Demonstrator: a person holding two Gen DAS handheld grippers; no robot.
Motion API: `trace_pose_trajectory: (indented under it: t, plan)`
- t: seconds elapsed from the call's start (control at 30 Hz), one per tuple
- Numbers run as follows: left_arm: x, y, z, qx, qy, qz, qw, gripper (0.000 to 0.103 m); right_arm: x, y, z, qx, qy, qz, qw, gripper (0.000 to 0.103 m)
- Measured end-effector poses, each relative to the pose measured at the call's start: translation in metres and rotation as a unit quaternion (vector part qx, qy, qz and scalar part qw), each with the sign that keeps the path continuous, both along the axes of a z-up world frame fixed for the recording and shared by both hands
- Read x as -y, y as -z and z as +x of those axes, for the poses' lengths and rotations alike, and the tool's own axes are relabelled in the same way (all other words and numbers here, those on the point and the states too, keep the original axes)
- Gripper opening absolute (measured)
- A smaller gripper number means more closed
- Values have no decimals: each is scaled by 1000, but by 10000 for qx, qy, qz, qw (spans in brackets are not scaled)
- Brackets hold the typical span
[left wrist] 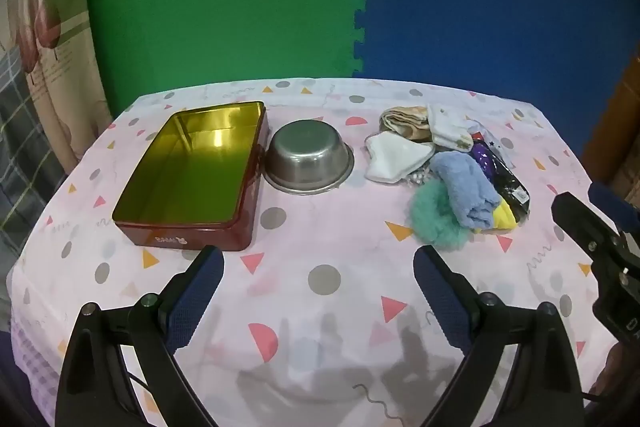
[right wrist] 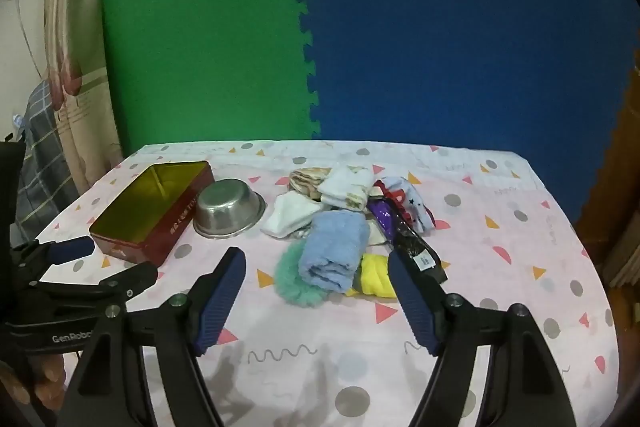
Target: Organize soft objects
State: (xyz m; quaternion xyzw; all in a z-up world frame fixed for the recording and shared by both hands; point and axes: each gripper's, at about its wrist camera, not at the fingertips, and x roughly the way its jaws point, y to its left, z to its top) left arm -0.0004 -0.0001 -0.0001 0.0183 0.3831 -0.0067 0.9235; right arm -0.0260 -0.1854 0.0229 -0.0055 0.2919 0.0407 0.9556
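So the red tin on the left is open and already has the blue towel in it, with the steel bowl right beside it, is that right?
Not quite. The red tin is open with the steel bowl beside it, but the left wrist view shows it holds nothing. The blue towel still lies in the pile of soft things on the tablecloth, right of the bowl.

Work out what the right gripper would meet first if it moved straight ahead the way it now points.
Most likely the folded blue towel, which lies dead ahead between the open fingers of the right gripper, with the green fluffy ball just beside it. Depth is unclear, so the ball might touch first.
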Motion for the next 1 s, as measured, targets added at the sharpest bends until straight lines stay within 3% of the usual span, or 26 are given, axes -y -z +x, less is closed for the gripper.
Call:
trace_pose_trajectory:
  t: [0.13,0.23,0.9,1.0]
  plan:
    - [5,3,-3,-3,-1,71,10000,95,3,3,1,-17,47,58,10000,76]
    - [0,6,10,-344,78,-151,9993,95,6,2,5,-108,-10,117,9999,76]
    - [-12,11,5,-59,-143,-41,9999,94,2,9,5,-121,16,200,9997,76]
    - [-13,12,5,-125,-70,-168,9998,94,2,9,6,-132,26,226,9997,76]
